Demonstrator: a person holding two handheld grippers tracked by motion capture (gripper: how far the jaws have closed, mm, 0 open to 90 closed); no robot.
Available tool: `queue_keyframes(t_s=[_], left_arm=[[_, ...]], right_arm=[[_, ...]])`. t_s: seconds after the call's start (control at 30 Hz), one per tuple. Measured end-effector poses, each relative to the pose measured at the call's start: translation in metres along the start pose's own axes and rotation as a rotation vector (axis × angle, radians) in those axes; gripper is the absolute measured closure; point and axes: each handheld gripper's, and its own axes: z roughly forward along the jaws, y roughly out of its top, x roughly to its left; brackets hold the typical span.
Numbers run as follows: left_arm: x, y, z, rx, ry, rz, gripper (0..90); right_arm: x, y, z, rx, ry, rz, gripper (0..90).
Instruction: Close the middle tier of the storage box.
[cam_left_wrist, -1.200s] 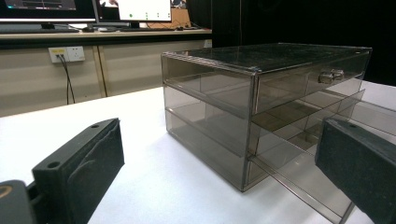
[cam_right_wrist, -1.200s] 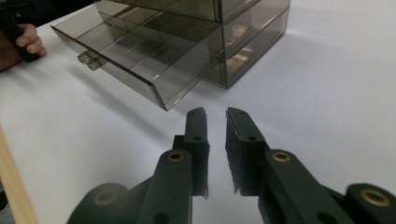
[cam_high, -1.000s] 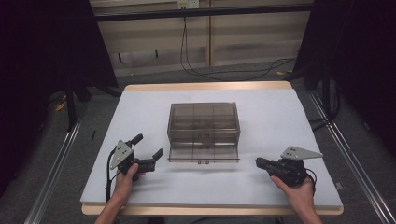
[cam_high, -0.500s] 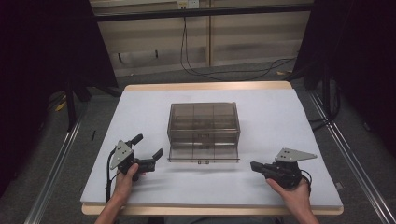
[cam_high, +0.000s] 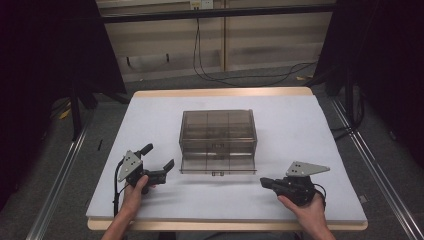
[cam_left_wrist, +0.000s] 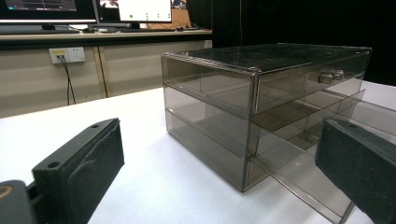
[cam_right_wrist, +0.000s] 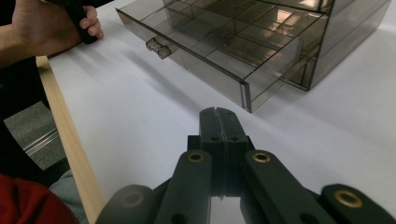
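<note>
Smoked clear drawer cabinet (cam_high: 218, 134) sits mid-bench (cam_high: 300, 125), its bottom drawer (cam_high: 218, 166) pulled out toward me, small knob (cam_high: 217, 173) on the drawer front. My left tool (cam_high: 159, 169) rests near the cabinet's front left corner, jaws spread wide, nothing between them. My right tool (cam_high: 265, 182) lies off the cabinet's front right corner, pointing toward the open drawer, jaws pressed together on nothing. Neither tool touches the cabinet.
</note>
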Motion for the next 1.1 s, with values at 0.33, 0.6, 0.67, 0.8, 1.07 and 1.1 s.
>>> queue_keyframes(t_s=[0.33, 0.6, 0.67, 0.8, 1.07, 1.1], left_arm=[[0.000, 0.000, 0.000, -0.005, 0.003, 0.000, 1.2], [0.001, 0.000, -0.001, 0.001, 0.006, 0.006, 1.2], [0.001, 0.000, -0.001, 0.003, 0.005, 0.010, 1.2], [0.000, 0.000, 0.000, -0.004, 0.004, 0.000, 1.2], [0.001, 0.000, -0.001, 0.003, 0.005, 0.011, 1.2], [0.001, 0.000, -0.001, 0.003, 0.005, 0.010, 1.2]], right_arm=[[0.009, 0.002, 0.008, 0.022, 0.032, -0.019, 90.0], [0.016, 0.004, 0.016, 0.042, 0.054, -0.036, 90.0], [0.017, 0.004, 0.017, 0.042, 0.057, -0.041, 90.0], [0.021, 0.006, 0.020, 0.043, 0.065, -0.052, 90.0], [0.025, 0.014, 0.027, 0.040, 0.078, -0.073, 90.0], [0.025, 0.014, 0.027, 0.040, 0.078, -0.073, 90.0]])
